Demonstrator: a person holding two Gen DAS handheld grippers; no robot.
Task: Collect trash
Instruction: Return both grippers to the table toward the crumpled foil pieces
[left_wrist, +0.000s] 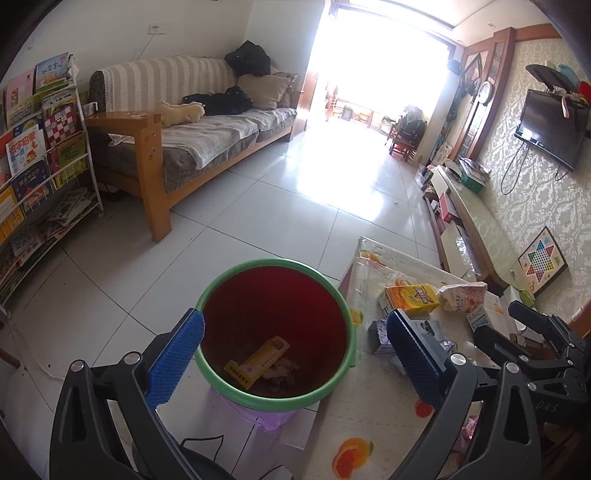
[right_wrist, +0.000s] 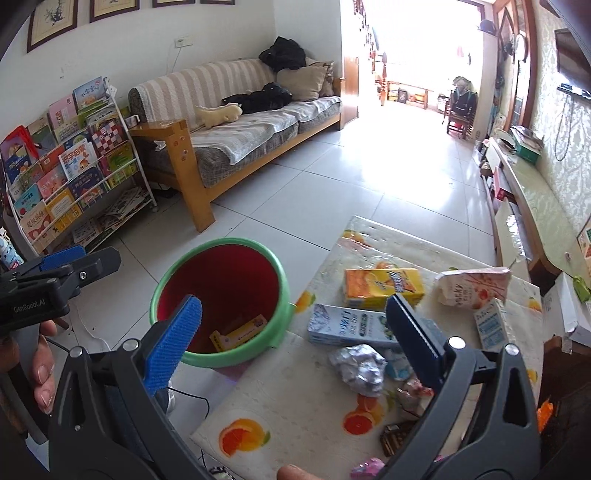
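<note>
A red bin with a green rim (left_wrist: 275, 328) stands on the floor beside the table (left_wrist: 373, 424); a yellow box (left_wrist: 256, 363) and scraps lie inside. My left gripper (left_wrist: 295, 354) is open and empty above the bin. My right gripper (right_wrist: 295, 332) is open and empty over the table's left edge, between the bin (right_wrist: 221, 306) and the trash. On the table lie an orange carton (right_wrist: 384, 288), a blue-white carton (right_wrist: 351, 325), a crumpled foil ball (right_wrist: 360, 369), a pink Pocky box (right_wrist: 469, 288) and a small blue carton (right_wrist: 489, 325).
A wooden sofa (left_wrist: 192, 136) and a book rack (left_wrist: 40, 147) stand to the left. A low TV cabinet (left_wrist: 472, 218) runs along the right wall. More wrappers (right_wrist: 399, 435) lie at the table's near edge. Tiled floor (left_wrist: 295, 192) lies beyond the bin.
</note>
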